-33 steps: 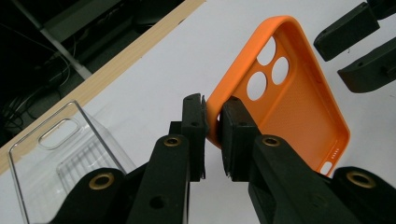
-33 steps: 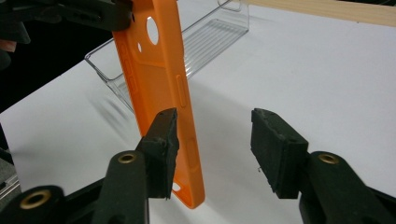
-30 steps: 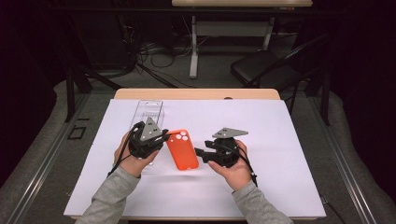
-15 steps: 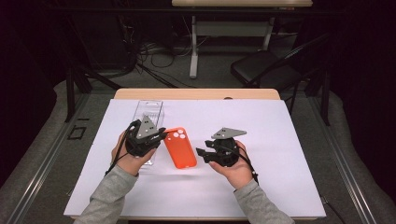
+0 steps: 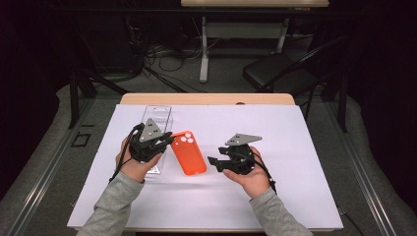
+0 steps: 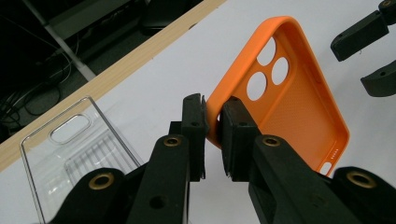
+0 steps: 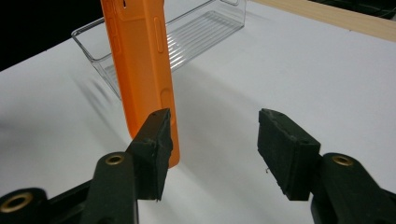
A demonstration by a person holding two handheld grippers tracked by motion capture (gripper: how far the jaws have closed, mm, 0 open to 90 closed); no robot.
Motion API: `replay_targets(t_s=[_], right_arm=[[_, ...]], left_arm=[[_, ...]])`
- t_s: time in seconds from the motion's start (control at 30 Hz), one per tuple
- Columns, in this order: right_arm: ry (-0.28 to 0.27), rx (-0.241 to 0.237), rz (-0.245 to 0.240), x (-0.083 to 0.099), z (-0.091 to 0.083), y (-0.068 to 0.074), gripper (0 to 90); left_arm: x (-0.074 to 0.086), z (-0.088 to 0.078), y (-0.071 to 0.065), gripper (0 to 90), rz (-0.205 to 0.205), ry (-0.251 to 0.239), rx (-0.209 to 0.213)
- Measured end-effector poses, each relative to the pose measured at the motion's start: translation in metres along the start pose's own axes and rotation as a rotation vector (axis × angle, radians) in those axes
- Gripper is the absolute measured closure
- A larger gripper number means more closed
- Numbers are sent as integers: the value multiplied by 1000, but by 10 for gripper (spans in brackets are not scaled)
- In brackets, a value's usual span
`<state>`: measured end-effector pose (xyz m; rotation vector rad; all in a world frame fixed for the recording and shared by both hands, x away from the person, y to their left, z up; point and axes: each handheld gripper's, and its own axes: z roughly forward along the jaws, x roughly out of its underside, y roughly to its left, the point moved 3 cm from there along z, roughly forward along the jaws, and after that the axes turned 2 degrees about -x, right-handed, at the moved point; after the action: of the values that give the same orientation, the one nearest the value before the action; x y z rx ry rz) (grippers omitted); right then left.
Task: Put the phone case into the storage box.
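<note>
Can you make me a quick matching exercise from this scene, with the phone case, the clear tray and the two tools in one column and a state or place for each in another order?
Column one:
1. phone case
2. clear tray
3. left tool
4. right tool

Column two:
A. jaws apart, nothing pressed between them
B. orange, pinched by one edge, three round holes
C. see-through, lying on the white sheet near the wooden table edge
D. jaws shut on a thin rim

Pairs: 1-B, 2-C, 3-D, 4-A
</note>
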<state>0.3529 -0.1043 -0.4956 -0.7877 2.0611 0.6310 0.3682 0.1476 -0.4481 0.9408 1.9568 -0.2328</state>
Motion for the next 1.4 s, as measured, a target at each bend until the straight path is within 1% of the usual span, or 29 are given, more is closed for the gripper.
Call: replay_targets(t_s=[0.07, 0.17, 0.3, 0.43, 0.53, 0.6, 0.67, 0.8, 0.83, 0.87, 0.93, 0.97, 1.17, 1.3, 1.37, 1.4], right_arm=[[-1, 9, -8, 0, 0, -1, 429], [6, 11, 1, 1, -1, -3, 408], [-2, 18, 12, 0, -3, -5, 366], [0, 53, 1, 0, -6, -10, 298], [0, 66, 10, 0, -8, -13, 259], [-6, 72, 17, 0, -9, -15, 258], [-8, 91, 10, 0, -10, -17, 245], [-16, 93, 23, -1, -13, -19, 229], [-21, 94, 33, -2, -13, -19, 223], [-25, 98, 31, -2, -14, -19, 216], [-14, 98, 13, -2, -15, -20, 180], [-14, 99, 9, -2, -16, -20, 171], [-38, 98, 32, -4, -22, -25, 147], [-54, 122, 54, -4, -29, -31, 138], [-56, 135, 67, -4, -31, -34, 102], [-55, 139, 67, -4, -32, -36, 76]], left_arm=[[0, 0, 1, 814, 2, 0, 0], [0, -1, 2, 814, 2, -4, 0], [0, -1, 4, 813, -1, -9, 5], [0, -2, 6, 813, 7, -11, 8], [-1, -3, 7, 813, 8, -18, 5], [0, -4, 7, 813, 6, -18, 5], [0, -4, 7, 813, 4, -18, 7], [1, -5, 8, 813, 4, -12, 8], [1, -5, 9, 813, 4, -11, 8], [2, -5, 9, 813, -1, -14, 5], [2, -6, 10, 813, 2, -13, -2], [2, -7, 11, 813, -3, -14, -1], [2, -11, 17, 813, -21, -22, -15], [1, -15, 20, 812, -23, -32, -17], [1, -15, 21, 812, -25, -42, -10], [1, -16, 21, 812, -19, -43, -6]])
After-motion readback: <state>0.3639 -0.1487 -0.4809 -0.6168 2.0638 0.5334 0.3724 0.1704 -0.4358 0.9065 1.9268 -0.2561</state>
